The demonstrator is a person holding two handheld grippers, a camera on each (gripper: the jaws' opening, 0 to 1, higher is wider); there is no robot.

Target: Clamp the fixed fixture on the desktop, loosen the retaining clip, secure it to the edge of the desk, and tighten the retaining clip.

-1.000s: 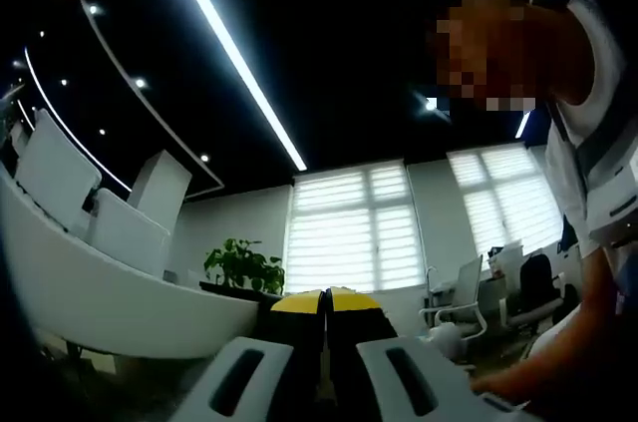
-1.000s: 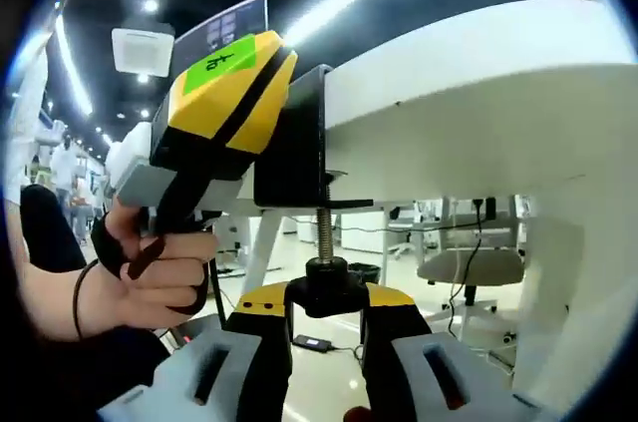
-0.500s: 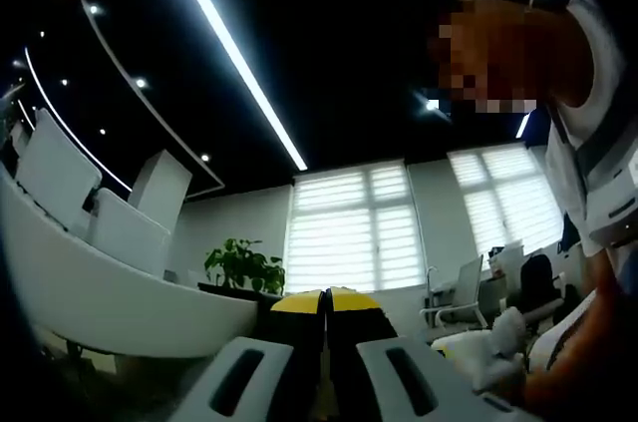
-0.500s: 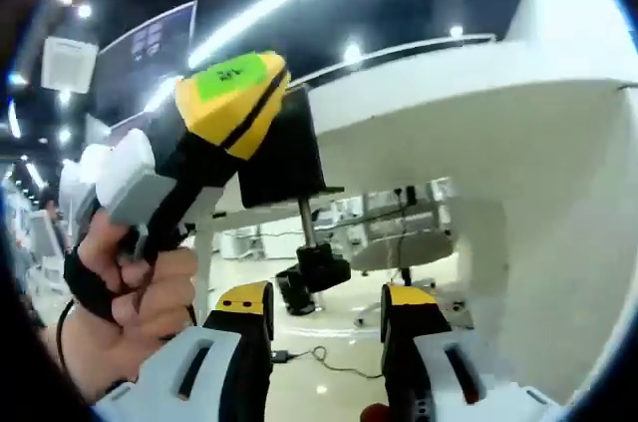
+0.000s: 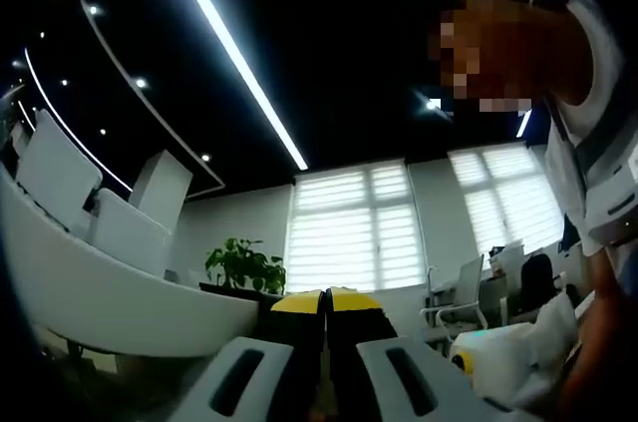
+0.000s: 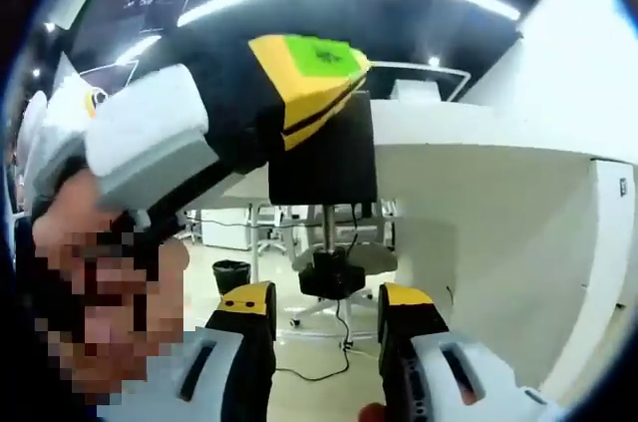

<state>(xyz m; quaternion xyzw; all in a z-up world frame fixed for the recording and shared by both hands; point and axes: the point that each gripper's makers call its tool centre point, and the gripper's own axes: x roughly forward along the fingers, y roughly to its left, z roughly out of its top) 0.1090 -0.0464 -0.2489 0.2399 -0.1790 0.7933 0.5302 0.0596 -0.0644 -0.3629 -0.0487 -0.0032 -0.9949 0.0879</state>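
Fixture (image 6: 324,158) on desk edge (image 6: 469,143) — left gripper (image 6: 324,93) clamps it; right gripper (image 6: 327,302) open, empty.

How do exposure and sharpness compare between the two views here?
Left gripper view: sharp, but the bright windows and ceiling strip light glare against a dark ceiling. Right gripper view: evenly lit, though the near left tool on the black clamp is softly blurred.

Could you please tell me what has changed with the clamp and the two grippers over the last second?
The right gripper has let go of the screw knob: its jaws, shut on the knob a second ago, now stand open on either side of it. The left gripper stays clamped on the black fixture at the desk edge.
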